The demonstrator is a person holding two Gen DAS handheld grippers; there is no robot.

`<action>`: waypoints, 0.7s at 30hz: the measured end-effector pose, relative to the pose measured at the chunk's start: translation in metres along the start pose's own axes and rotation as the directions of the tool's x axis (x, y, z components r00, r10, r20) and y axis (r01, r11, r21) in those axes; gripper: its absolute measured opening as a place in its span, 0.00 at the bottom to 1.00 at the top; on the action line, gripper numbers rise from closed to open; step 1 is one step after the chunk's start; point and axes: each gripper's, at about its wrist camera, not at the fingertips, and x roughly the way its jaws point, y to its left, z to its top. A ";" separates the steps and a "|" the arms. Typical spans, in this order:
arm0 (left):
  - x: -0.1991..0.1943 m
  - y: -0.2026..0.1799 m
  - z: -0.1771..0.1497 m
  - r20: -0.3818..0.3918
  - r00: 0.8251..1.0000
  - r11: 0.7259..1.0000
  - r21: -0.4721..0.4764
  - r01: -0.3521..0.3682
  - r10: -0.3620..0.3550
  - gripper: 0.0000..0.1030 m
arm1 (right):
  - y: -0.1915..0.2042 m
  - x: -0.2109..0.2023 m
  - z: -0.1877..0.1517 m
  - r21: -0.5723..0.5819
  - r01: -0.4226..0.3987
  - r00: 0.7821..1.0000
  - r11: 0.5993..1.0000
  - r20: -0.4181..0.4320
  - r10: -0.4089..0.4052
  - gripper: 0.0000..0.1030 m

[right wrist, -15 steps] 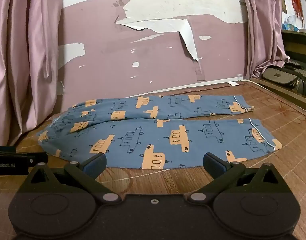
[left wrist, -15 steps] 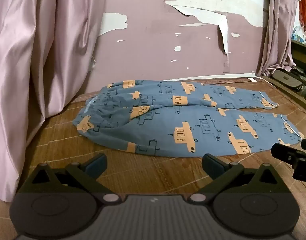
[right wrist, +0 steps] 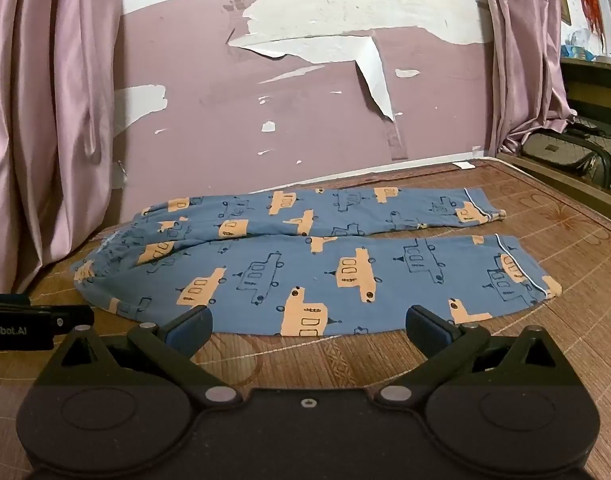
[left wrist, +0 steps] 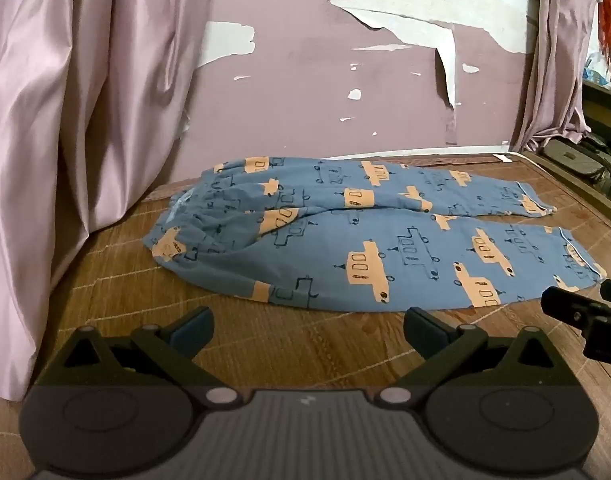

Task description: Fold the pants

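Blue pants [left wrist: 345, 240] with orange car prints lie flat on the woven mat, waistband to the left and both legs stretched to the right; they also show in the right wrist view [right wrist: 305, 268]. My left gripper [left wrist: 307, 330] is open and empty, just short of the near edge of the pants by the waist end. My right gripper [right wrist: 308, 330] is open and empty, at the near edge of the front leg. The right gripper's tip shows in the left wrist view [left wrist: 585, 312], near the front leg's cuff.
A brown woven mat [right wrist: 545, 340] covers the bed. Pink curtains [left wrist: 65, 120] hang at the left and another [right wrist: 521, 60] at the far right. A peeling pink wall [left wrist: 345, 100] stands behind. Dark bags [right wrist: 565, 152] lie past the right edge.
Both grippers have crept slightly forward toward the pants. The pants have not moved.
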 end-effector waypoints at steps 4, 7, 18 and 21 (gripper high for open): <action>0.003 0.004 -0.003 0.000 1.000 1.000 -0.004 0.009 -0.009 1.00 | 0.000 0.001 0.000 0.000 0.000 1.000 1.000 -0.001 0.000 1.00; 0.001 0.002 -0.004 0.002 1.000 1.000 -0.004 0.010 -0.010 1.00 | 0.000 0.001 0.000 0.000 0.000 1.000 1.000 -0.001 0.000 1.00; 0.003 0.008 0.000 -0.005 1.000 1.000 -0.013 0.014 -0.014 1.00 | -0.001 0.001 -0.001 0.000 0.000 1.000 1.000 -0.003 0.000 1.00; 0.003 0.007 -0.001 -0.005 1.000 1.000 -0.012 0.014 -0.014 1.00 | -0.001 0.002 -0.001 0.000 0.000 1.000 1.000 -0.004 0.000 1.00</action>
